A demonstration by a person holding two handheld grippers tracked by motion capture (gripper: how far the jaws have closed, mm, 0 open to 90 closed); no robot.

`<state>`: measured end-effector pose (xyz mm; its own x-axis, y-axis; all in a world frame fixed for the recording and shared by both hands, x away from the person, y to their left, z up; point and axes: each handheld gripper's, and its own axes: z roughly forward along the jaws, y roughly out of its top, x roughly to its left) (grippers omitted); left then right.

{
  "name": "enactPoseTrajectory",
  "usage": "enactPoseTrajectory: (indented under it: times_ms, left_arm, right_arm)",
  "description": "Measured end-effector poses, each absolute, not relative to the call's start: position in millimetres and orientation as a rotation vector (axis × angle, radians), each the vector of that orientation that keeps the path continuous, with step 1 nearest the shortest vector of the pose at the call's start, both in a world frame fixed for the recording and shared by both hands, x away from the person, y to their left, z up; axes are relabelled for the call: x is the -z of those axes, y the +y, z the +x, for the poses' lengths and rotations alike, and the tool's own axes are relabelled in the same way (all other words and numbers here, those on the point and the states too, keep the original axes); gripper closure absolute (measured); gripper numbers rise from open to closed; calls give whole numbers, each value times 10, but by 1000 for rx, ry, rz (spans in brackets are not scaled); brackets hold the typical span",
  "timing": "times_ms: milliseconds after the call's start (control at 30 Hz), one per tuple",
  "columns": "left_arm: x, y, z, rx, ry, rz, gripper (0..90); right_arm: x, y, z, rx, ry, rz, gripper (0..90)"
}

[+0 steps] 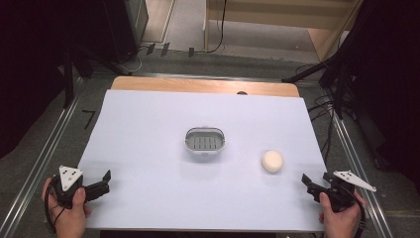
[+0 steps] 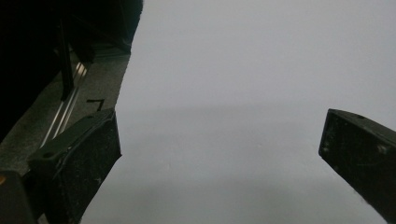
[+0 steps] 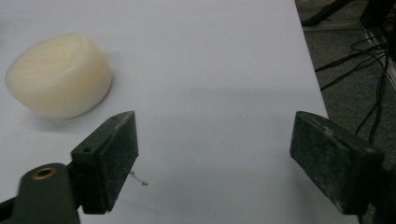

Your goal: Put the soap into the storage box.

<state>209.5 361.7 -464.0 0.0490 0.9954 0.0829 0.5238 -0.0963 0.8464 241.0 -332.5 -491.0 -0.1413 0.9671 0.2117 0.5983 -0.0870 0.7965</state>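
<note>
Sitting toward the right edge of the table point(image 1: 148, 198), the bun point(image 1: 272, 161) is a pale, round, squat lump, resting on its flat base with no long axis to speak of. It lies near the right edge, closer to the near edge than the far one. My right gripper point(image 1: 308, 184) hovers at the near right corner, jaws parted with nothing between them; in its own view the bun point(image 3: 58, 77) lies ahead and off to the left of the jaws, apart from them. So the bun lies forward and inward of that gripper, and I judge the right hand the one to take it, swinging left and forward until the jaws straddle it.

Left of the bun, near the table's middle, stands the basket point(image 1: 205, 140), grey, slotted floor, nothing in it that I can see.

My left gripper point(image 1: 104, 181) waits at the near left corner, well apart from both, jaws wide and bare.
</note>
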Motion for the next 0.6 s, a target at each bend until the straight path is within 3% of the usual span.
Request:
enactPoseTrajectory:
  times_ms: [167, 200, 233, 600]
  left_arm:
    - [4641, 3622, 2114, -928, 1553, 1706, 0]
    - [4646, 3635, 2139, -902, 1576, 1705, 0]
    - [4641, 3645, 2140, -894, 1585, 1705, 0]
    - [4638, 3665, 2115, -884, 1559, 1680, 0]
  right_arm:
    - [4891, -3297, 2399, -1123, 1758, 1633, 239]
    - [4863, -3264, 2389, -1102, 1750, 1602, 333]
    - [4837, -3246, 2381, -1098, 1750, 1586, 369]
    - [4763, -3284, 2502, -1120, 1991, 1633, 185]
